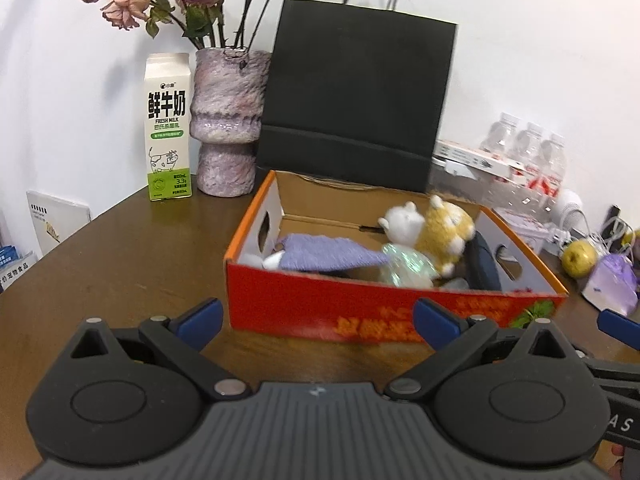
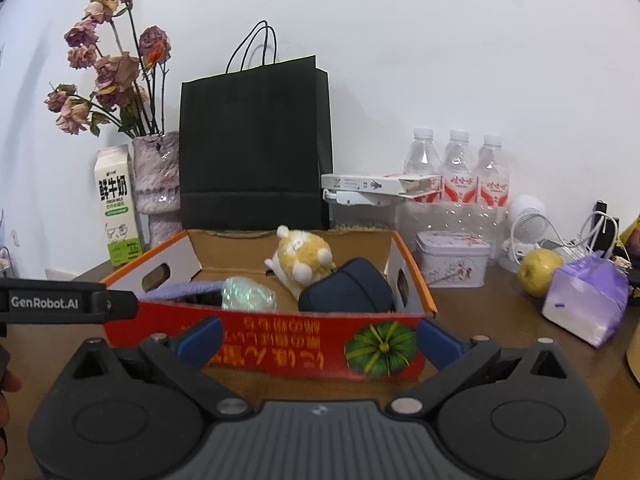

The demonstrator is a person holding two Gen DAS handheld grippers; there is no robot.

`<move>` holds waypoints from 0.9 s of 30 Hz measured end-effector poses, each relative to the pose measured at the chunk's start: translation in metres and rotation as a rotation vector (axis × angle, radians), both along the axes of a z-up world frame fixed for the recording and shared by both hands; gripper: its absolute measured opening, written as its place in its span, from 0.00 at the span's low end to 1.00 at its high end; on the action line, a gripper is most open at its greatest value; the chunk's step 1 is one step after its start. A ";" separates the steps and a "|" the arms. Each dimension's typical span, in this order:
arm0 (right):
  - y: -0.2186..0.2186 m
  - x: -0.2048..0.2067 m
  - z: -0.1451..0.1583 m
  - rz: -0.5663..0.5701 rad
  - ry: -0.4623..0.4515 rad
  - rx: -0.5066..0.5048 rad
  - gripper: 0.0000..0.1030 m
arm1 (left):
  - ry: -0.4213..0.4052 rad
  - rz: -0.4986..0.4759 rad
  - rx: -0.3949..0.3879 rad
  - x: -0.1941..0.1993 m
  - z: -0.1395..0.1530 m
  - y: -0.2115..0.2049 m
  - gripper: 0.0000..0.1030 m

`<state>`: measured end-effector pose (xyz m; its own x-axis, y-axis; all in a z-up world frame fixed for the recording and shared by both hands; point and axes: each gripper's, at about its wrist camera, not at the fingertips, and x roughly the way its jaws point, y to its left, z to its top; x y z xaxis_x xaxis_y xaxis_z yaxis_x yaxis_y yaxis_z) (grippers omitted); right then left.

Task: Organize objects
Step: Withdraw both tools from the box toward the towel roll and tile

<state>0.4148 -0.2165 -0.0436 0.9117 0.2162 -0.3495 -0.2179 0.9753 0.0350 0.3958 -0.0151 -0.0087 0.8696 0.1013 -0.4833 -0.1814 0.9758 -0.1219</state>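
**Both tongs empty in front of the filled red box**

Nearest to us, our left gripper (image 1: 318, 318) has its blue-tipped fingers (image 1: 200, 320) wide apart and holds nothing. Our right gripper (image 2: 318, 340) is the same, spread apart and empty, just before the front wall of the box.

On the round brown wooden table (image 1: 120, 264) stands the red cardboard box with orange rim (image 1: 320, 304). Inside it we see a lilac knitted cloth (image 1: 324, 254), a shiny pale green bundle (image 2: 248, 294), a white plush toy (image 1: 404, 222), a yellow and white plush toy (image 2: 304, 256) and a dark blue rounded case (image 2: 348, 290).

To the right of the box lie a pale patterned tin (image 2: 452, 258), a yellow-green apple (image 2: 538, 272) and a purple packet (image 2: 586, 306).

Behind the box, against the white wall, we find a white and green milk carton (image 1: 168, 128), a purple textured vase with dried roses (image 1: 228, 120), a black paper bag with cord handles (image 2: 256, 144) and three clear water bottles (image 2: 458, 168).
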 end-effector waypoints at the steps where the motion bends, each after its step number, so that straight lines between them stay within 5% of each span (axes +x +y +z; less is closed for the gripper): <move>1: -0.001 -0.005 -0.001 0.000 0.002 -0.002 1.00 | -0.002 -0.004 0.003 -0.005 -0.001 -0.003 1.00; 27: -0.049 -0.108 -0.015 0.025 0.038 -0.047 1.00 | 0.023 -0.071 0.028 -0.110 -0.019 -0.042 1.00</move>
<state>0.3072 -0.2651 -0.0587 0.8921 0.2214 -0.3938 -0.2416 0.9704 -0.0017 0.2858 -0.0573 -0.0274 0.8636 0.0540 -0.5013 -0.1145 0.9893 -0.0907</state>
